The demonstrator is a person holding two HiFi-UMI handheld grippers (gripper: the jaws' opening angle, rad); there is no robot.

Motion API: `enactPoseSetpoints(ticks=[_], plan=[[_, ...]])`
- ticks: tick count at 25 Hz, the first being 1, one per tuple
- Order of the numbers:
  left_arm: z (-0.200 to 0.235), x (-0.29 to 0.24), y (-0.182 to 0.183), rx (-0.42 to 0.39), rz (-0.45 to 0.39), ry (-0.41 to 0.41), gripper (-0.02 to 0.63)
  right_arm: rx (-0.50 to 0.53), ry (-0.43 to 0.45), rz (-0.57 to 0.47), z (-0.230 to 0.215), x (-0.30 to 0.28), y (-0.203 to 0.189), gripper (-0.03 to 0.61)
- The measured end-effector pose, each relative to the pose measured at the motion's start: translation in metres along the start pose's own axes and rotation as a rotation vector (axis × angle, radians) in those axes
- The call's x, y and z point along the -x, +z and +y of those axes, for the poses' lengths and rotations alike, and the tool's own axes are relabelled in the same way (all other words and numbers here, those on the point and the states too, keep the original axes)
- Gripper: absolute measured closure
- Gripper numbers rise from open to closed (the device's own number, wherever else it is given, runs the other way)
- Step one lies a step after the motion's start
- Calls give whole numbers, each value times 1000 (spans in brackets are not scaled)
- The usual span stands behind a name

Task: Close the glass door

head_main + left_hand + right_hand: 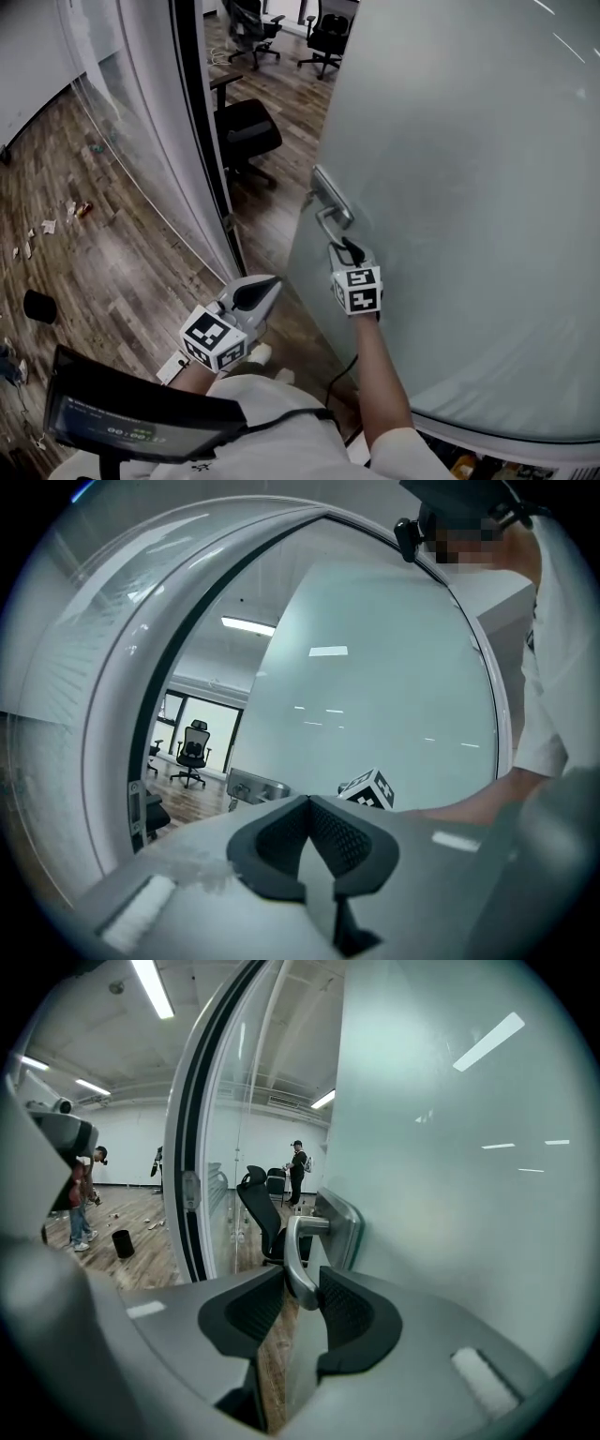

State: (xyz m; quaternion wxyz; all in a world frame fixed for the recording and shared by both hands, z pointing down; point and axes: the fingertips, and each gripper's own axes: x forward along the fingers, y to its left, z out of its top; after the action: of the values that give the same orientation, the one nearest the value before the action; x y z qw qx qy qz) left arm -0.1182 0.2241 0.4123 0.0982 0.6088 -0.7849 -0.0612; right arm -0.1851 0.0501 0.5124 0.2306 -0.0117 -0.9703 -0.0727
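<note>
The frosted glass door [469, 187] stands ajar at the right, its free edge a little away from the black door frame [200, 122]. Its metal handle [331, 208] has a lever that hangs toward me. My right gripper [347, 251] is shut on that lever; in the right gripper view the lever [296, 1258] sits pinched between the two dark pads of the gripper [302, 1283]. My left gripper [261, 289] hovers lower left of the handle, near the gap, shut and holding nothing. In the left gripper view its gripper [307, 803] points level at the door [375, 696].
A curved glass partition [131, 141] runs left of the frame. Through the gap stand a black office chair [246, 131] and more chairs [328, 37] farther back. Litter [75, 211] and a black bin [39, 307] lie on the wooden floor. People [298, 1171] stand far off.
</note>
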Motion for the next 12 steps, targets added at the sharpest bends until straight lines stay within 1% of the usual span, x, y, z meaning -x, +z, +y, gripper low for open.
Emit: enactPoseSetpoints(ticks=[4, 7, 9, 12], plan=[[-18, 7, 7, 11, 5, 72, 614, 10, 31, -7, -1, 13, 12, 457], [-27, 13, 4, 15, 5, 125, 614, 22, 56, -19, -1, 18, 12, 460], [-27, 25, -6, 20, 8, 161, 614, 30, 74, -27, 11, 16, 8, 460], [-23, 56, -27, 23, 9, 197, 614, 43, 98, -37, 47, 14, -2, 462]])
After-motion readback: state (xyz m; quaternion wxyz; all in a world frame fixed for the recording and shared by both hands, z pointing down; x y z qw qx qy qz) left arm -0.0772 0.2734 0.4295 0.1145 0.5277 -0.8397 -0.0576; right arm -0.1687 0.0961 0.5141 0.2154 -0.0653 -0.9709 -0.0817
